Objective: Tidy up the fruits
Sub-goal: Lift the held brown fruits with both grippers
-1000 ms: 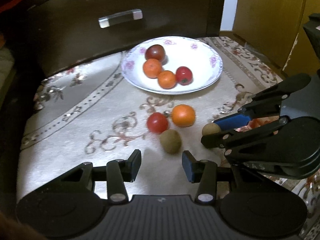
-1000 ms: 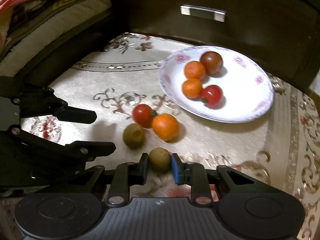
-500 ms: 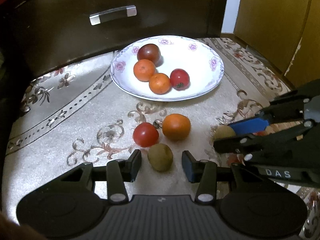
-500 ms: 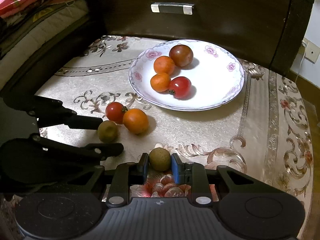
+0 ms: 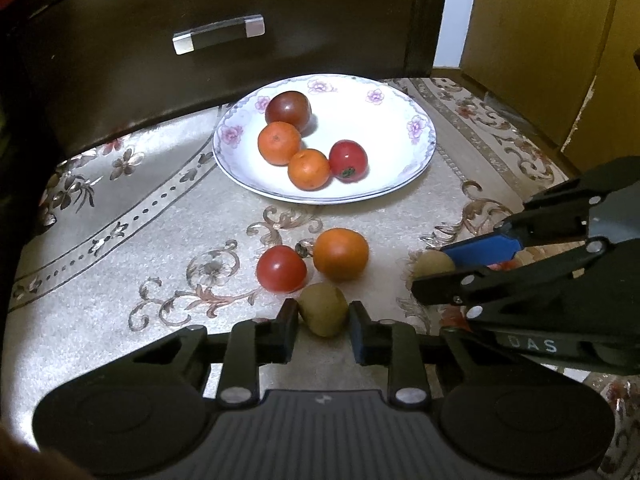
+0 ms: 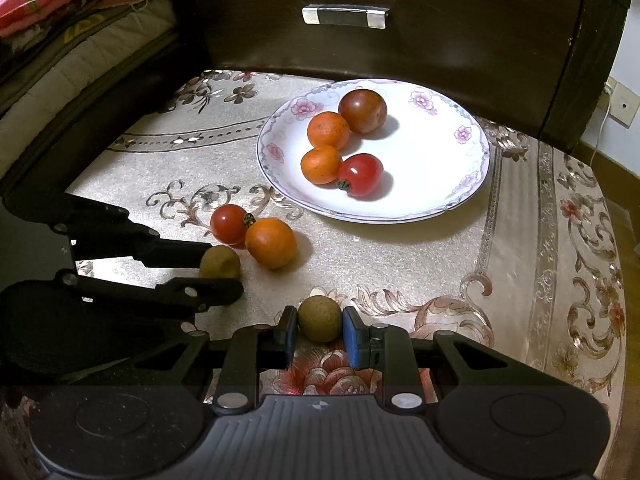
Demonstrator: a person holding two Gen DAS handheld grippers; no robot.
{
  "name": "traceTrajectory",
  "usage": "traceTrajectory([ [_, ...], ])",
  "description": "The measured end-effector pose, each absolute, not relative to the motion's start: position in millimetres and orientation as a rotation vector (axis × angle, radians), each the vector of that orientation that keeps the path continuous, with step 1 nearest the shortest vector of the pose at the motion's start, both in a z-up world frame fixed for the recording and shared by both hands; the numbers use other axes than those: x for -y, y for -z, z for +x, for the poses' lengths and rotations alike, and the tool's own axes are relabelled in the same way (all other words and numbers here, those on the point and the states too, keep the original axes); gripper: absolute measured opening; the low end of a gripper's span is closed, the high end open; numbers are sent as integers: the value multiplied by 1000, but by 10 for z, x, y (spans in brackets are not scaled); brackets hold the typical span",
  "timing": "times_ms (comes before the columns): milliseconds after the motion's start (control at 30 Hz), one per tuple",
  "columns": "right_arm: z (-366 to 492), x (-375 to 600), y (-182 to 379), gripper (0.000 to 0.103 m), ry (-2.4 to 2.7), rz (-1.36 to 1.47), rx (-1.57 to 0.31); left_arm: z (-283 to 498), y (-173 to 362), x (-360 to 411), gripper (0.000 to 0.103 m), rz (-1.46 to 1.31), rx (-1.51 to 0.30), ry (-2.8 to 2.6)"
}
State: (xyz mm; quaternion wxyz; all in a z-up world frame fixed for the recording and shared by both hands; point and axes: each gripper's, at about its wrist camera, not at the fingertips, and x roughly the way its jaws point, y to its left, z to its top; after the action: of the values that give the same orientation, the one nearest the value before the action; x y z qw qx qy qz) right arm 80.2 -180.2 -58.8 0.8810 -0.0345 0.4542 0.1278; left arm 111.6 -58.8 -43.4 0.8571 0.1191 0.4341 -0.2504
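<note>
A white floral plate (image 5: 400, 92) (image 6: 440, 184) holds two oranges, a red tomato and a dark tomato. On the patterned cloth lie a red tomato (image 5: 281, 269) (image 6: 228, 224) and an orange (image 5: 340, 255) (image 6: 271, 242). My left gripper (image 5: 323, 322) has its jaws closed against a brown-green kiwi (image 5: 323, 314) (image 6: 219, 263) on the cloth. My right gripper (image 6: 319, 330) is shut on a second round brown fruit (image 6: 320, 318) (image 5: 430, 262), held just above the cloth, to the right of the left gripper.
A dark wooden drawer front with a metal handle (image 5: 219, 34) (image 6: 345, 16) stands right behind the plate. Bedding (image 6: 60, 12) lies at far left in the right wrist view. A yellow cabinet (image 5: 540, 40) is at the right. The cloth's edge runs along the right.
My left gripper has moved forward around the kiwi and closed on it. My right gripper, holding its fruit, has lifted and pulled back slightly from the fruit cluster.
</note>
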Motion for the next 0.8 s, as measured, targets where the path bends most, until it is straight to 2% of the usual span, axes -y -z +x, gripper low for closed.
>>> traceTrajectory([
  [800,784,1748,599,21,-270,-114,-940,1018,397,604,34,284,-926,539],
])
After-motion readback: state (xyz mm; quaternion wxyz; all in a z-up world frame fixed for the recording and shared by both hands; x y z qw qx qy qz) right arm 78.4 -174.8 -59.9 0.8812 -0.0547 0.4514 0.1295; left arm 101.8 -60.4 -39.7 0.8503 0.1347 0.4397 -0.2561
